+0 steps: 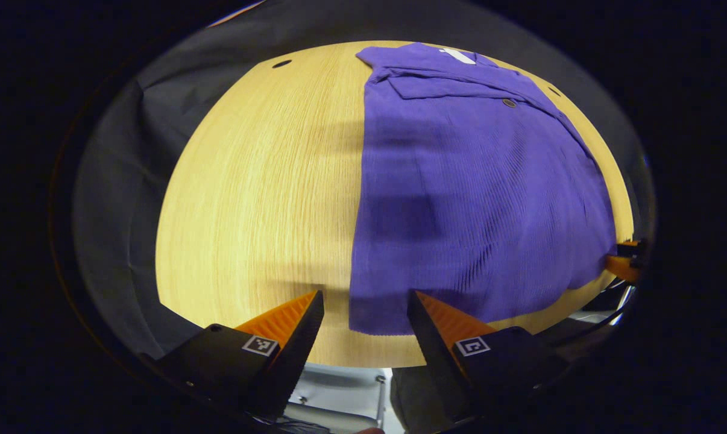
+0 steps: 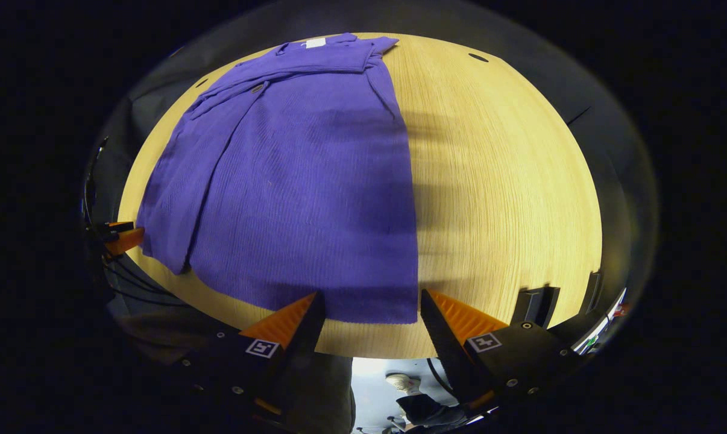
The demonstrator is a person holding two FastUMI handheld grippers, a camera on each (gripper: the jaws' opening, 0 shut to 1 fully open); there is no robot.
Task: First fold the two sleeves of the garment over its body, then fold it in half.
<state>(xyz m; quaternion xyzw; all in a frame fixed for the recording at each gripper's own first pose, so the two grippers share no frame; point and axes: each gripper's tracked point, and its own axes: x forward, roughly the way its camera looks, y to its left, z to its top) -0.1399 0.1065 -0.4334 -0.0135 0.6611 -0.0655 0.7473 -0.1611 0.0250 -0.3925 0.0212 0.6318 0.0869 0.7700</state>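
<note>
Left tool (image 1: 363,310) gapes wide and empty at the near-left hem corner of the purple garment (image 1: 472,187), lying flat on the desk (image 1: 261,193) with sleeves seemingly folded in, right tool (image 2: 369,313) equally wide at the near-right corner, probably for the half-fold.

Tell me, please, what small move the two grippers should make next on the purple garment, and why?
Probably lower both to pinch the near hem. The garment lies flat on the table with sleeves apparently folded in, and the left gripper and right gripper hover open at the hem corners, ready for the half fold.
</note>
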